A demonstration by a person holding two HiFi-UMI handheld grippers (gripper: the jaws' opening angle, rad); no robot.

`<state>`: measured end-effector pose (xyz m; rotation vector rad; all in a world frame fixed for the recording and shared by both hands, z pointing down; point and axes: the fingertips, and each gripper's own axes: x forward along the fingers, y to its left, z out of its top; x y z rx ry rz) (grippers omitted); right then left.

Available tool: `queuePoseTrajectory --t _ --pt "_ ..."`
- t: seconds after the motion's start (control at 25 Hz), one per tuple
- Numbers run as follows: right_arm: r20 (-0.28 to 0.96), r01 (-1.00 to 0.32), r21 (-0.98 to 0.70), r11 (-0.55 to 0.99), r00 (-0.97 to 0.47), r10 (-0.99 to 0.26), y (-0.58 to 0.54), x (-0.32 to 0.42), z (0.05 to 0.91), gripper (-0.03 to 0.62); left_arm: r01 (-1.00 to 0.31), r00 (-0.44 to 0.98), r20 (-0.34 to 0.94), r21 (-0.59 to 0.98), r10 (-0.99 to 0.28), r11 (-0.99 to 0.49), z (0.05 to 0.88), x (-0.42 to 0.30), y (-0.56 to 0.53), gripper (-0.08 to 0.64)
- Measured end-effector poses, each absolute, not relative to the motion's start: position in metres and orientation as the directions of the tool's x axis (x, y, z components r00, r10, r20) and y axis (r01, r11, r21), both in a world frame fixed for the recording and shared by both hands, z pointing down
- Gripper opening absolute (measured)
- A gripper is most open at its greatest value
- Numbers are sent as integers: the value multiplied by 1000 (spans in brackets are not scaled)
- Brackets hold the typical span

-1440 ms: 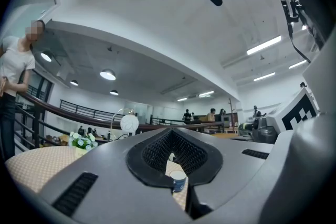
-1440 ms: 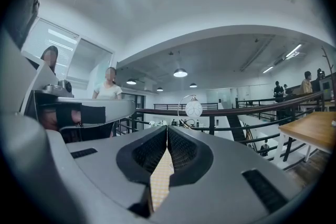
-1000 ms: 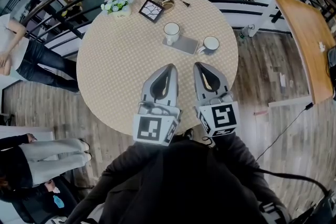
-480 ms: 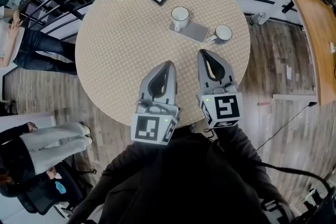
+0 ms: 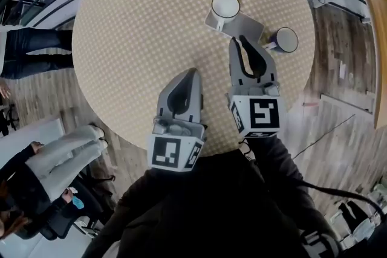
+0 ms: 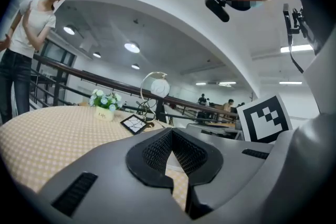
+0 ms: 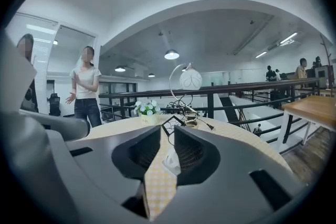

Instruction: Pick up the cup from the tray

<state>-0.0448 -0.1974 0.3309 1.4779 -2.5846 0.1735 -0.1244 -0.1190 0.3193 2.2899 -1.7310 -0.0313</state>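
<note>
Cup (image 5: 225,7) on tray (image 5: 249,28), plain only overhead

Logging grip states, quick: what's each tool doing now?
Left tool: closed, empty.
Right tool: jaws have just been opening, slightly apart, nothing between them.

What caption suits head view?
Right hand-held gripper, empty jaws just opening, aims at cup on tray; left hand-held gripper shut.

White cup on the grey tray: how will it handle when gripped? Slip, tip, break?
The white round cup looks like glazed ceramic: probably rigid, slick in a grip, chip-prone if knocked. It stands upright and looks empty, so likely light and stable. The flat grey tray beneath looks thin; a push might slide it on the checked tablecloth.
</note>
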Motion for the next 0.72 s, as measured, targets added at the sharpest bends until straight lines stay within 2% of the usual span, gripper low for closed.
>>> queuePoseTrajectory --t 0.08,0.12,0.24,0.44,0.72 --pt "231 -865 -26 501 -493 -839 -213 -55 349 169 -940 283 175 248 -943 -236 335 -133 -129 5" --pt "250 -865 -26 501 -491 -835 -220 -60 357 215 -938 283 191 259 -940 -230 343 -137 -134 5" --pt "304 -870 -13 493 -473 -827 -243 -71 384 288 -935 279 228 288 -933 -209 366 -150 -147 5" --pt "370 -891 -17 453 -426 -825 -281 -80 419 356 -930 272 272 319 -923 -180 398 -169 -166 5" --pt "406 -914 -3 406 -372 -835 -314 -78 445 368 -919 286 315 358 -905 -166 428 -177 -177 5"
